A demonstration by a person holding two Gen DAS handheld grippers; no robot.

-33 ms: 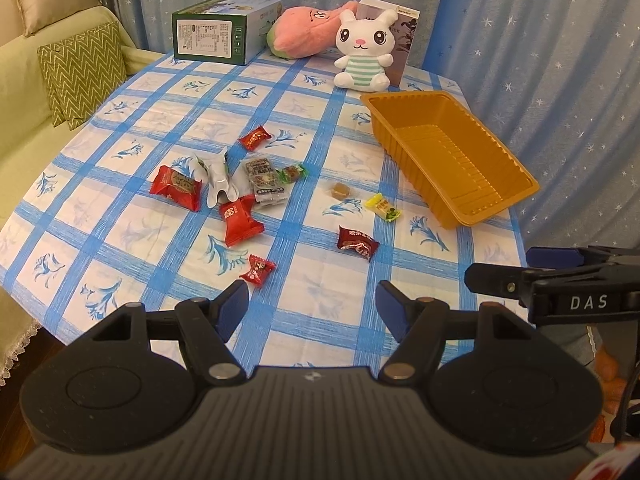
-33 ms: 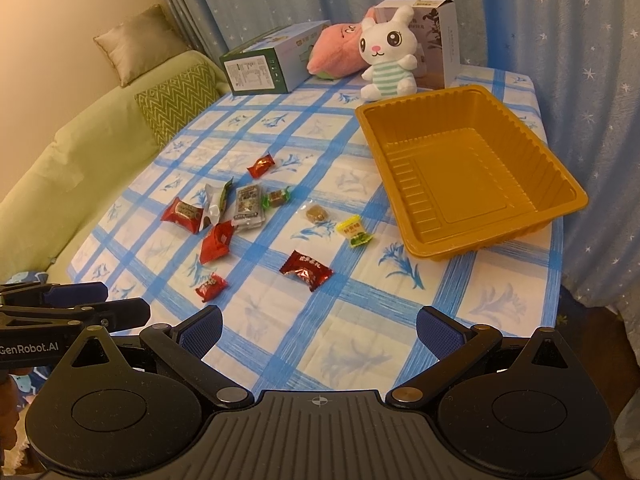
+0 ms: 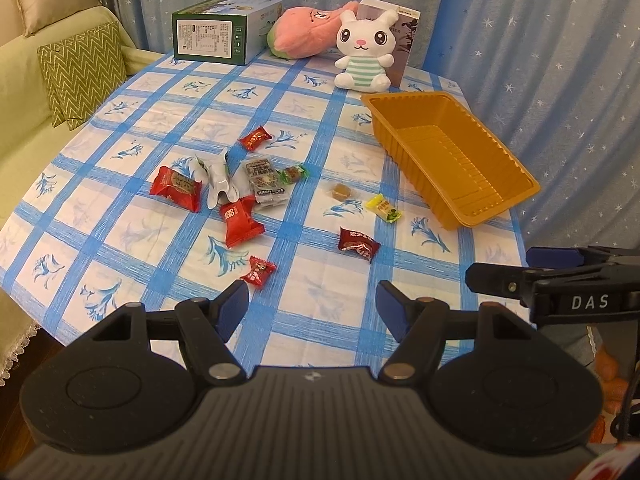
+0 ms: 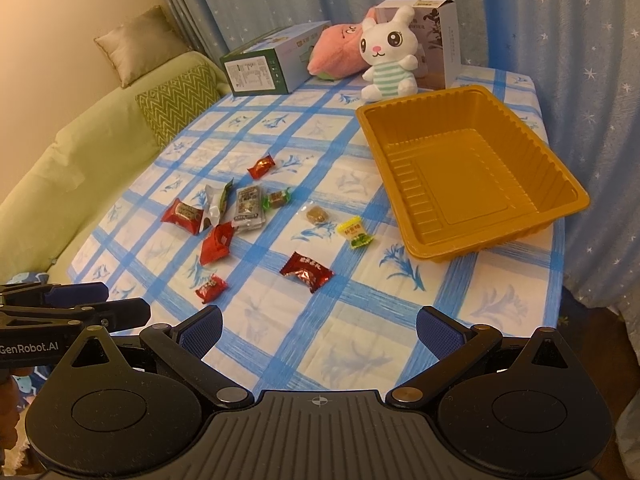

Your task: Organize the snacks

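On the counter (image 3: 304,92), under a blue-checked cloth, the snacks lie loose and the orange tray (image 4: 560,160) stands empty at the right side, near the edge. Nearest the tray is a yellow-green candy (image 4: 355,233), with a small brown sweet (image 4: 316,214) just beside it toward the middle. A dark red packet (image 4: 307,271) lies alone nearer the grippers. Further left a cluster sits close together: a grey packet (image 4: 249,205), a green-ended candy (image 4: 276,199) touching its far corner, a silver pouch (image 4: 216,204), a flat red packet (image 4: 183,214) and a red pouch (image 4: 216,243). A small red candy (image 4: 211,288) lies apart at the near side, and another red candy (image 4: 261,166) lies apart at the far side. At the back stand a green box (image 3: 224,30), a pink plush (image 3: 304,32), a white rabbit toy (image 3: 366,56) and a white carton (image 4: 434,36) behind it. The left gripper (image 3: 312,310) hovers over the near edge of the counter, jaws spread wide and holding nothing. The right gripper (image 4: 318,332) hangs likewise over the near edge, jaws wide apart and empty, well short of the tray. A green sofa (image 4: 80,168) with cushions stands left of the counter.
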